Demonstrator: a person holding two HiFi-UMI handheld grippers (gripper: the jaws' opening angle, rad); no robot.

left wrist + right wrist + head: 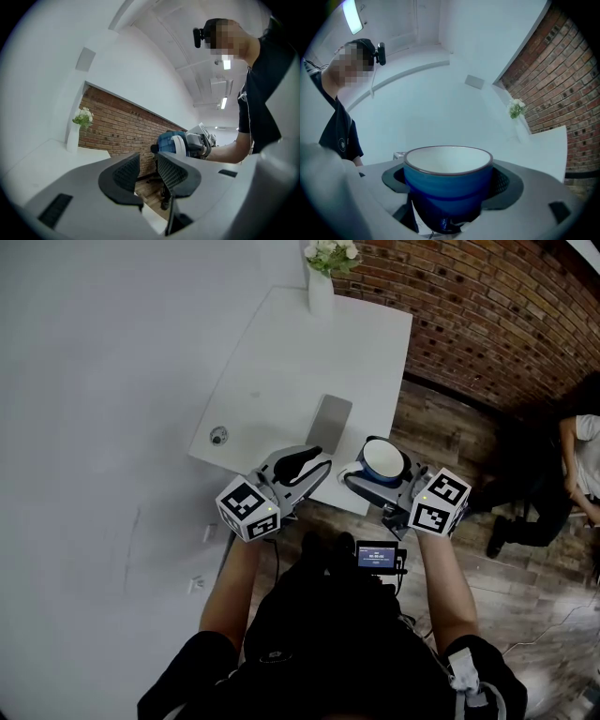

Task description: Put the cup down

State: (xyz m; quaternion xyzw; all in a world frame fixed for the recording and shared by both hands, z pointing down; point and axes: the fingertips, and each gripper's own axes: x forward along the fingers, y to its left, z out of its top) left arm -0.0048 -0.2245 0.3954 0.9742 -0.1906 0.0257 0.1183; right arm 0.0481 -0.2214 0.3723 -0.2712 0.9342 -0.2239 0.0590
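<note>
Standing on a wooden floor (450,437) at the near end of a white table (309,362) that runs toward a brick wall (469,324), a person holds a gripper in each hand. The right gripper (380,480) is clamped on a blue cup (384,457), one jaw on each side of its wall, mouth up, over the table's near right corner. The left gripper (302,468), just to the left, carries nothing, its jaws a narrow gap apart. A grey flat panel (329,423) lies just beyond both, and a vase of white flowers (321,282) stands at the far end. The cup appears to hang right above the table's edge, so lowering it here risks a base half off the top and a fall to the floor. Letting go before the base touches would drop it.
</note>
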